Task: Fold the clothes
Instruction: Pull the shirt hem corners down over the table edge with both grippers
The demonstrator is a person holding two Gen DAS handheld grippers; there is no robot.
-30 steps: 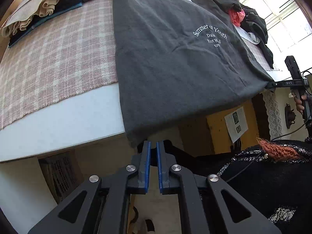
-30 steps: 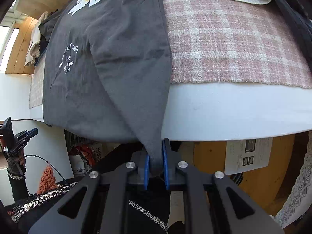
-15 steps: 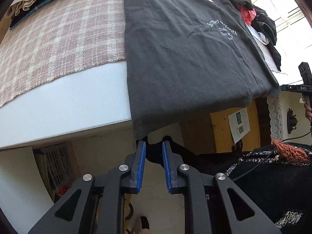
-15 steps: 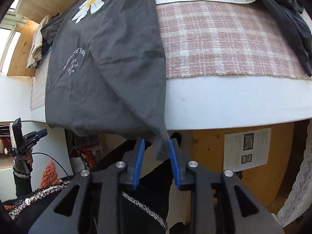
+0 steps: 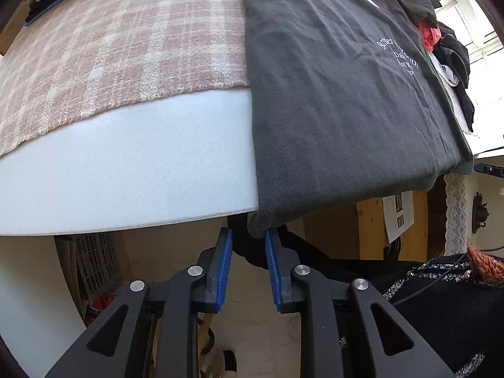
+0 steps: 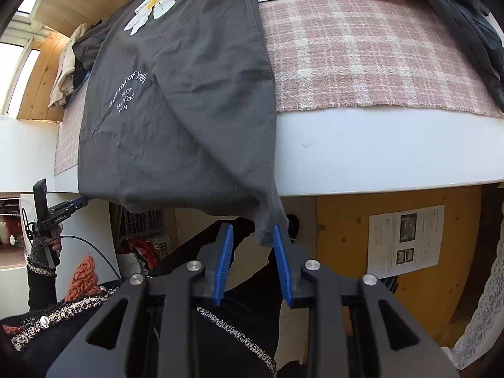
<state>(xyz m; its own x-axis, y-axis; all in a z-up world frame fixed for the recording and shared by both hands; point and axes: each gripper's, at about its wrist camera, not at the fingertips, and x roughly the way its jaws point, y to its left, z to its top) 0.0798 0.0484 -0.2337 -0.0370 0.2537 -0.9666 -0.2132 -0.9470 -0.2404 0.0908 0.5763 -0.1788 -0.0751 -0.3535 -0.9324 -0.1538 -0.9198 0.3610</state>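
At the left edge of the right wrist view, the person's left hand (image 6: pixel 52 245) grips the handle of the left gripper (image 6: pixel 67 205), seen small and side-on near the T-shirt's left hem corner. Across the pink plaid blanket (image 6: pixel 362 53) on the white table (image 6: pixel 378 151) lies the dark grey T-shirt (image 6: pixel 176 94), its hem hanging over the near table edge. It carries a white daisy print (image 6: pixel 156 1) with a yellow centre, and below that white lettering (image 6: pixel 127 89) reading "Summer of Youth" in an arc, with smaller lines partly creased, something like "Hot Wind". Further right, a printed paper sheet (image 6: pixel 406 239) is fixed to the wooden panel under the table, its text too small to read. In the left wrist view the left gripper (image 5: pixel 249 239) stands parted, blue pads either side of the hem corner (image 5: pixel 256 231), not pinching it. The right gripper (image 6: pixel 253 236) is likewise spread, the T-shirt's right hem corner dangling between its pads and brushing the right one, unclamped.
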